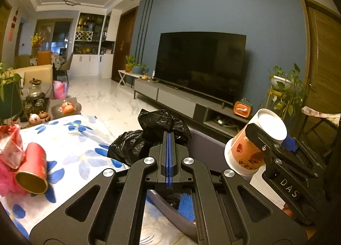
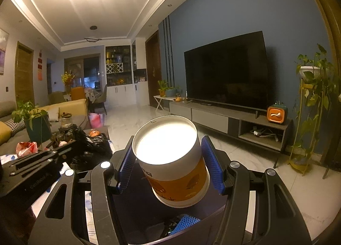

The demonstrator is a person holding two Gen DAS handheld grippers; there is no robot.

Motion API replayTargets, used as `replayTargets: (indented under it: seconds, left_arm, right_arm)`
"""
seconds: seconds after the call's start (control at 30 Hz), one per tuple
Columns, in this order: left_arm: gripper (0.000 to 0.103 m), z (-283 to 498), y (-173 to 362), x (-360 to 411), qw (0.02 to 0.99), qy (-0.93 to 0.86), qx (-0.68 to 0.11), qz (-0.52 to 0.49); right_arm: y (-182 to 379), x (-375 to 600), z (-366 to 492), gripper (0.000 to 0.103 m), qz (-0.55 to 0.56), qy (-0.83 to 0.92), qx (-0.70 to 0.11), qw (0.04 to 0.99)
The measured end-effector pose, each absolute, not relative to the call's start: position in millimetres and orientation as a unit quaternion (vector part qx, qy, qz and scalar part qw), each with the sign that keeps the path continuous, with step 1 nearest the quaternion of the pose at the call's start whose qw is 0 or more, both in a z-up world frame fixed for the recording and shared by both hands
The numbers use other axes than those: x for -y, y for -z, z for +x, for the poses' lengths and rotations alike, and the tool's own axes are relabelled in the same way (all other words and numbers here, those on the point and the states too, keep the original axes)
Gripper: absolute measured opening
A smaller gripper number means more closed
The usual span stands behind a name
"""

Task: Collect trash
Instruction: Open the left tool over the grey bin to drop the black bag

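The paper cup (image 2: 170, 164) is clamped between the jaws of the right gripper (image 2: 169, 168), tilted above the grey bin (image 1: 204, 140), presumably for dropping. The left gripper (image 1: 169, 155) is pinched shut on the black bag (image 1: 149, 136), seemingly lifting it aside; a red tube (image 1: 32, 170) lies left on the floral cloth (image 1: 74, 138).

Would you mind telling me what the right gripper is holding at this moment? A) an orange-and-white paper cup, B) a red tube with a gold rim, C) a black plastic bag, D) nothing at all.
A: in the right wrist view the orange-and-white paper cup sits clamped between the blue pads of the right gripper, and the left wrist view shows the same grip.
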State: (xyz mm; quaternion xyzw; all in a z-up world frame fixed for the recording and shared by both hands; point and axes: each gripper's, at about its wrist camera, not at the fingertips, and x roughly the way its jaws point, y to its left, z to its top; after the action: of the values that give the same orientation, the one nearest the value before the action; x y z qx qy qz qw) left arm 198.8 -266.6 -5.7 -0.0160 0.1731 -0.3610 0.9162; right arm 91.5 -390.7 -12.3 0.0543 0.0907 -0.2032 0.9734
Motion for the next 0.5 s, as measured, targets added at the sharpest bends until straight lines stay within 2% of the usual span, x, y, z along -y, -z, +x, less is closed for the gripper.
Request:
replayTargets:
  seconds: [0.5]
  left_arm:
    - [0.0,208.4,24.2,299.6,0.906,0.378,-0.191,-0.003]
  right_arm:
    - [14.3,395.1,100.4,0.06,0.058,0.204,-0.098,0.972]
